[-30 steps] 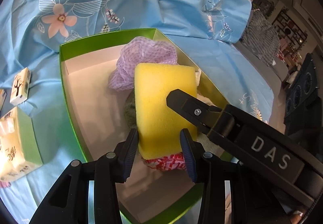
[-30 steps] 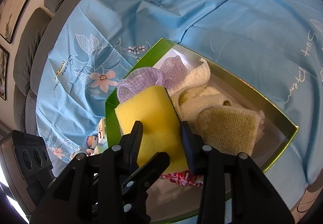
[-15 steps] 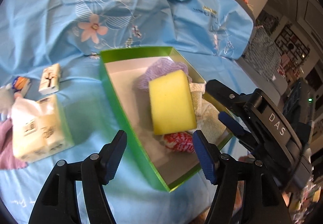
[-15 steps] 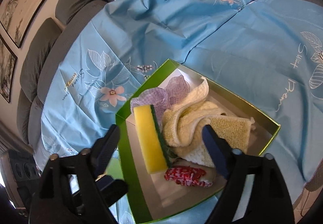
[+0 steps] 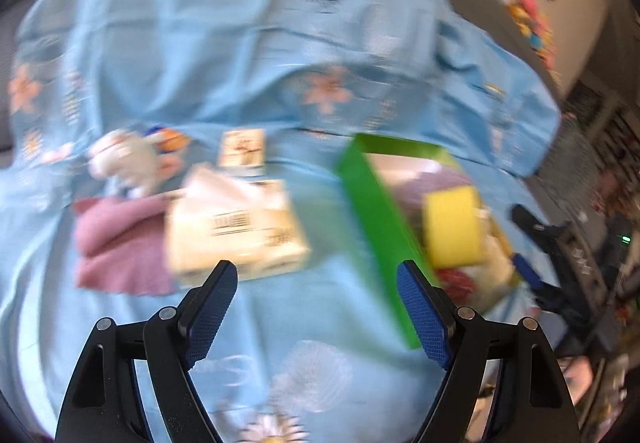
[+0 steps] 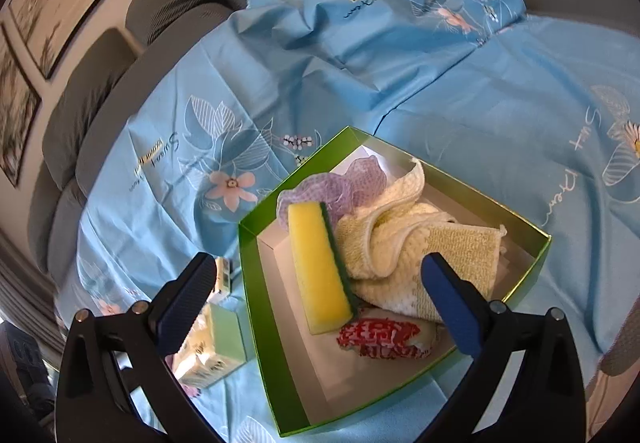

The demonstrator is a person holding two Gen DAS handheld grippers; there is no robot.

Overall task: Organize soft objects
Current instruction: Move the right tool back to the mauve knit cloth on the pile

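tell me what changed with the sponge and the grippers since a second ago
Both grippers let go of the yellow sponge, now on edge in the green box. The left gripper swung left toward the tissue pack; the right gripper backed off, opening. The cloths stayed put.

Left hand-held gripper (image 5: 316, 307) and right hand-held gripper (image 6: 320, 287) point downward, jaws opening, nothing between them.

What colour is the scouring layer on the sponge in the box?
Dark green, backing the yellow sponge that stands on edge in the green box. Clearest in the right wrist view.
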